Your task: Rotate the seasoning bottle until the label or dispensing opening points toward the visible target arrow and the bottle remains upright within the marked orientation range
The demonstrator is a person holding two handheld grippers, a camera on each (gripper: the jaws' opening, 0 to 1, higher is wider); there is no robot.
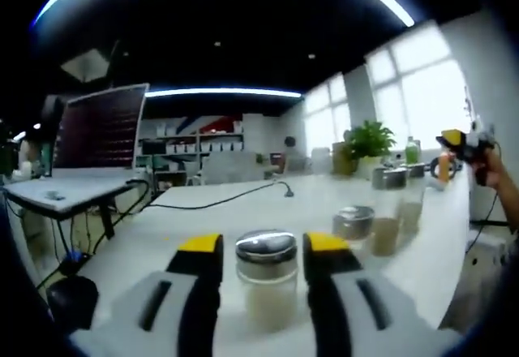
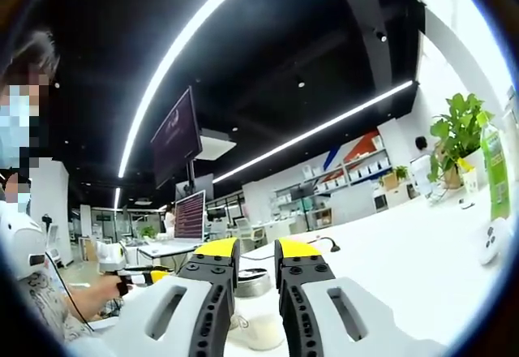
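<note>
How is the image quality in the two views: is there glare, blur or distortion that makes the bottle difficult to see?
Left gripper view: the windows are overexposed; the seasoning bottle between the jaws is slightly soft, with a bright reflection on its metal cap. Right gripper view: strong fisheye bending curves the ceiling light strip; the window side at the right is washed out, and the background is blurred.

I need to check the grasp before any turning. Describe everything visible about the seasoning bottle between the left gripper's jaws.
The seasoning bottle is a clear jar with a shiny metal lid, filled with a pale powder. It stands upright on the white table, between the yellow-tipped jaws of the left gripper, which flank it closely; contact cannot be confirmed. No label is discernible.
</note>
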